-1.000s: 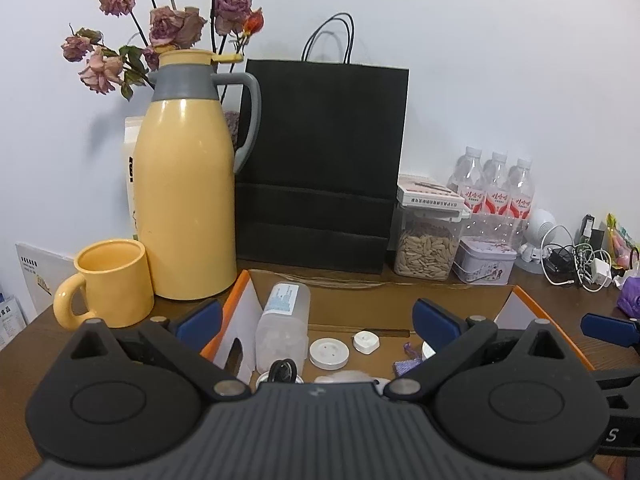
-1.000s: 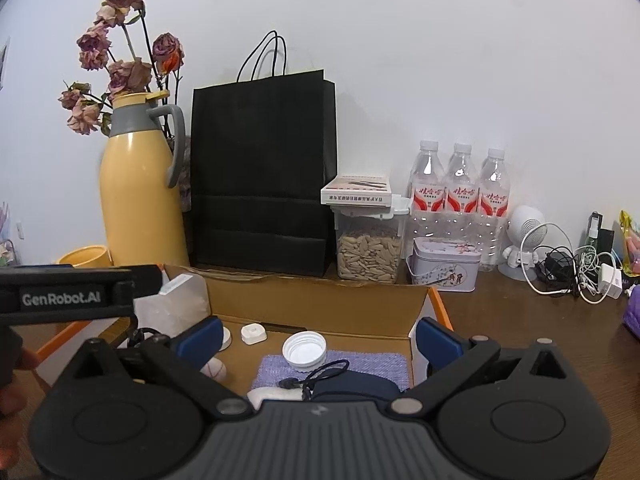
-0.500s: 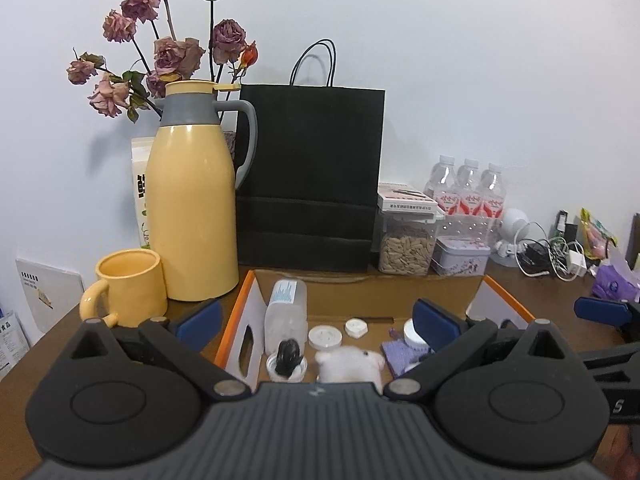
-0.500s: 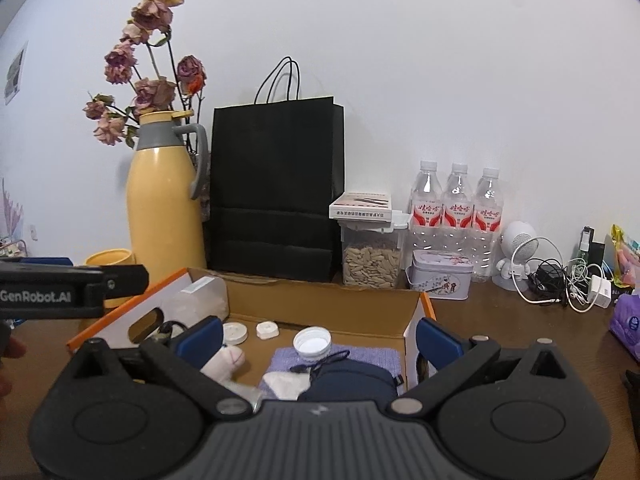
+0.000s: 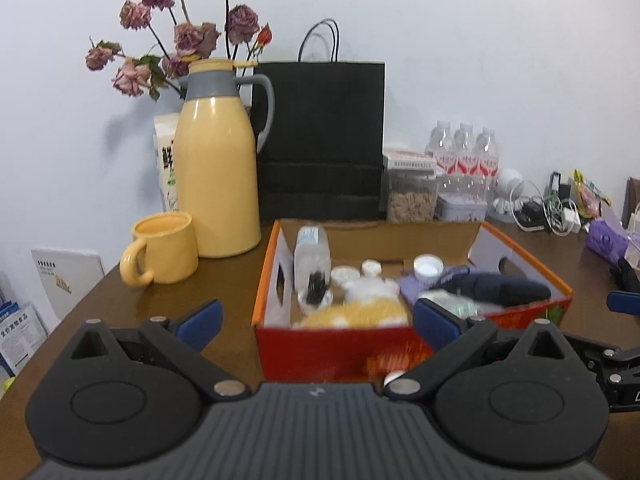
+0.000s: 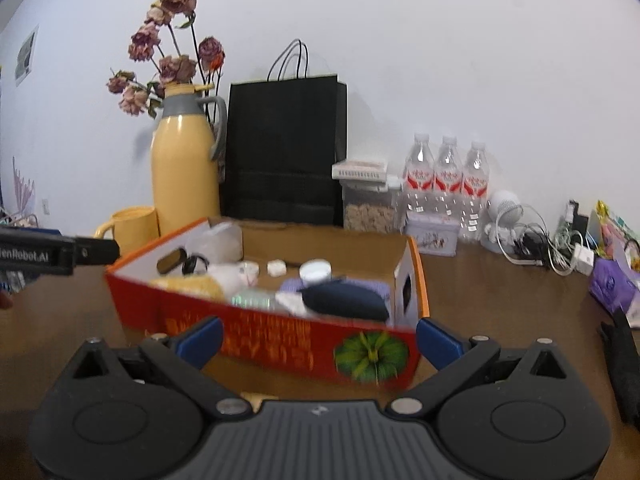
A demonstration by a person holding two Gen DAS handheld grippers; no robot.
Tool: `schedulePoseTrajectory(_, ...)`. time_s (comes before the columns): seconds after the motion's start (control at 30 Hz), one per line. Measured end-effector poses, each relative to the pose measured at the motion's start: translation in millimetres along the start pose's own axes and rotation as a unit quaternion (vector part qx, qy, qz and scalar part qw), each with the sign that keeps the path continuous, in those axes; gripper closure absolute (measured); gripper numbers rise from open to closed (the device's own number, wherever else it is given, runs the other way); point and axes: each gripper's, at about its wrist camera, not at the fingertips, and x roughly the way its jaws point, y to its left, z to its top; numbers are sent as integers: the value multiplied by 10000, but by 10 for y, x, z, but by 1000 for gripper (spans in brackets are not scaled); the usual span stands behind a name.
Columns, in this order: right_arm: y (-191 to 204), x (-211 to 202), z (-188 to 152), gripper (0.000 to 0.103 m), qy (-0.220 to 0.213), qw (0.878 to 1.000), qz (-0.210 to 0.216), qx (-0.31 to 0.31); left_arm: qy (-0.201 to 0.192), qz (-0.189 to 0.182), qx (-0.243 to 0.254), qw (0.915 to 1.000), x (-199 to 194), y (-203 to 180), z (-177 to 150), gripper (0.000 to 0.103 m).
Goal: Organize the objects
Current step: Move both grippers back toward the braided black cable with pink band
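While both pairs of tongs hang back from the red box [image 5: 336,350], we see that its load sits inside it: a clear bottle [image 5: 312,254] lying on its side, several white caps [image 5: 428,266], a yellow soft toy [image 5: 356,314], a purple cloth [image 6: 344,284] and a dark pouch [image 6: 346,300]. We judge the gathering step largely done, since the small things are collected within the walls instead of being spread across the table [image 5: 224,280].

The left tongs [image 5: 316,318] stand wide open and hold nothing; the box's near wall lies between the fingers and just beyond them, apart from both. The right tongs [image 6: 318,338] are likewise spread and empty, facing the box's long printed side, with the pouch beyond that wall. Neither pair touches the box.

The box rests near the middle of the table, in front of the black bag [image 5: 320,140] and to the right of the yellow jug [image 5: 218,176] and mug [image 5: 164,248]. We take the wide spread of both pairs to suit either a release or a fresh approach; which one, the views do not settle. Contents near the front wall are blurred.
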Motion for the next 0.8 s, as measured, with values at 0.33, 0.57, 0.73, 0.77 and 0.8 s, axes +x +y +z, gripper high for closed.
schedulePoseTrajectory(0.33,-89,-61,-397,0,362,9991,-107,198,536,-16,41,9986,-157,-20,-324,0)
schedulePoseTrajectory(0.57,-50,-43,-457,0,369,9991,-217,78,1010,-126,51,9948,-126,-110,-427,0)
schedulePoseTrajectory(0.73,-104,-54,-449,0,334,9988,-273,243,1305,-363,203,9906,-37,-307,-475,0)
schedulePoseTrajectory(0.77,-113,-54,-449,0,331,9987,-281,273,1329,-390,251,9901,-21,-346,-484,0)
schedulePoseTrajectory(0.8,-120,-53,-447,0,332,9986,-287,294,1353,-415,307,9895,-9,-385,-494,0)
